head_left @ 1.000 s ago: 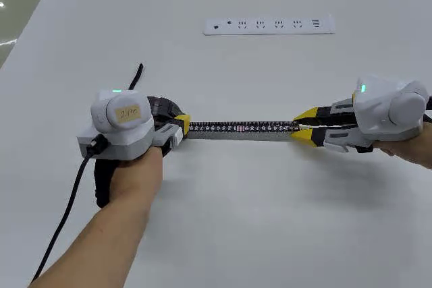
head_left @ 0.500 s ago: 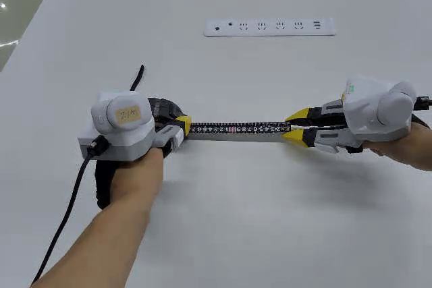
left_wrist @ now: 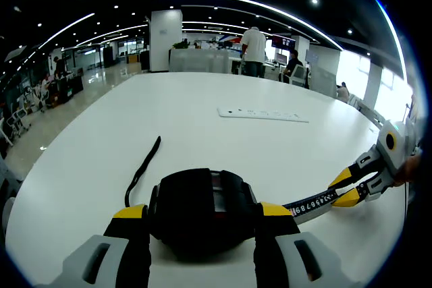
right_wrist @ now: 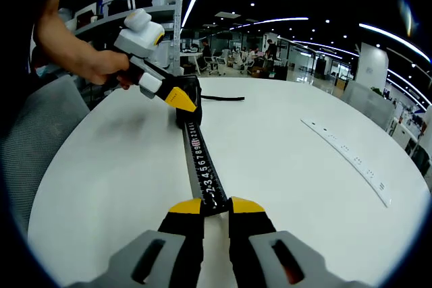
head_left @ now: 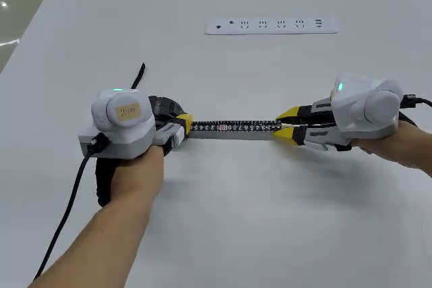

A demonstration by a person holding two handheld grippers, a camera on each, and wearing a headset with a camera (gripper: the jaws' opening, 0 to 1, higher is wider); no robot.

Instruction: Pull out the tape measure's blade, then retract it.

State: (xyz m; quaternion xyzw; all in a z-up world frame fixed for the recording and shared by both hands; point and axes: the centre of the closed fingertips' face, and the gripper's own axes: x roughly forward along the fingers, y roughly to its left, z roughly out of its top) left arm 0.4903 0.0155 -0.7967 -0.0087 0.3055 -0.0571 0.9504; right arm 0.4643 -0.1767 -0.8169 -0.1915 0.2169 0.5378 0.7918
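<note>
Near the middle of the white worktop [head_left: 236, 214] sits the tape measure, its black case [head_left: 164, 108] at left and its blade [head_left: 233, 128] drawn out to the right. At left, the left hand-held gripper [left_wrist: 202, 214] presses its jaws against both sides of the case, anchoring it against the pull. At right, the right hand-held gripper [head_left: 286, 125] pinches the blade's end, so the blade stays straight. Retraction likely calls for a guided return. A power strip [head_left: 271, 25] lies well apart, at the far side.

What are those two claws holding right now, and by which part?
The left gripper clamps the tape measure's black case by its sides; the right gripper pinches the free end of the blade.
</note>
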